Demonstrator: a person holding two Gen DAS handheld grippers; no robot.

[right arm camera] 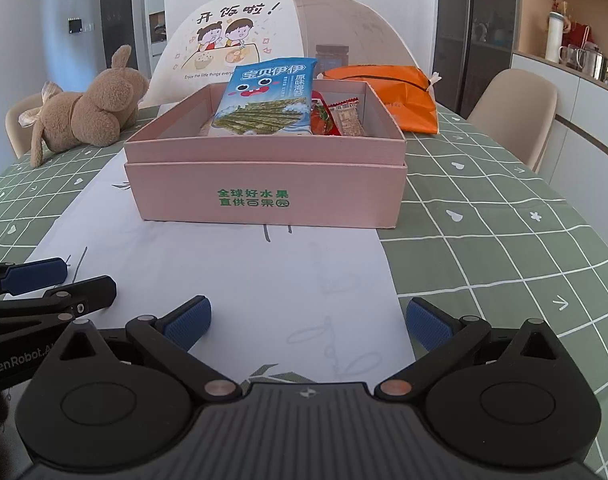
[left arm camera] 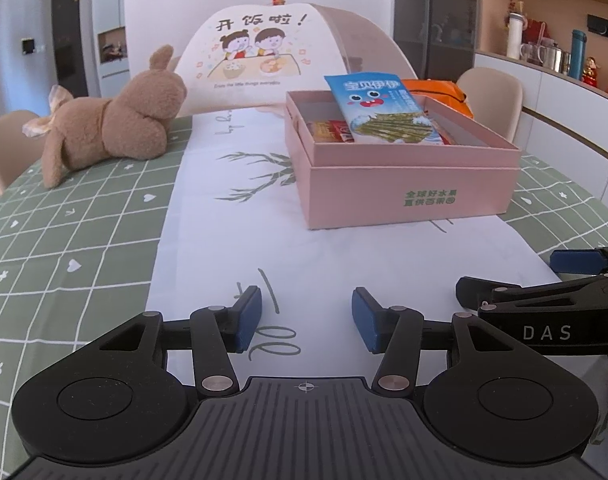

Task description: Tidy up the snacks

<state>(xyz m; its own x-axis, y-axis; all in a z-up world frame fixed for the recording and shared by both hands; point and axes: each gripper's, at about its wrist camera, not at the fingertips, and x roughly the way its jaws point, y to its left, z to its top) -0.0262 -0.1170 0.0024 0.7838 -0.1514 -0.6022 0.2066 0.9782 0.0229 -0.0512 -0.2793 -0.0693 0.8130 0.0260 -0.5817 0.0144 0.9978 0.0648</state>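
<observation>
Claw states first: the right claw [right arm camera: 308,324] stood spread wide and empty, and the left claw [left arm camera: 306,318] stood partly spread with nothing between its pads, both low over the worktop [right arm camera: 484,216] in front of the pink box [right arm camera: 264,196]. Largest to smallest, the box sat on the white runner; a blue seaweed snack packet [right arm camera: 264,100] leaned inside it, beside a red packet [right arm camera: 322,120] and a small biscuit bar [right arm camera: 348,120]. An orange bag [right arm camera: 388,92] lay behind the box. Snacks seemed mostly stowed; next probably came fetching that bag, reaching past the box.
</observation>
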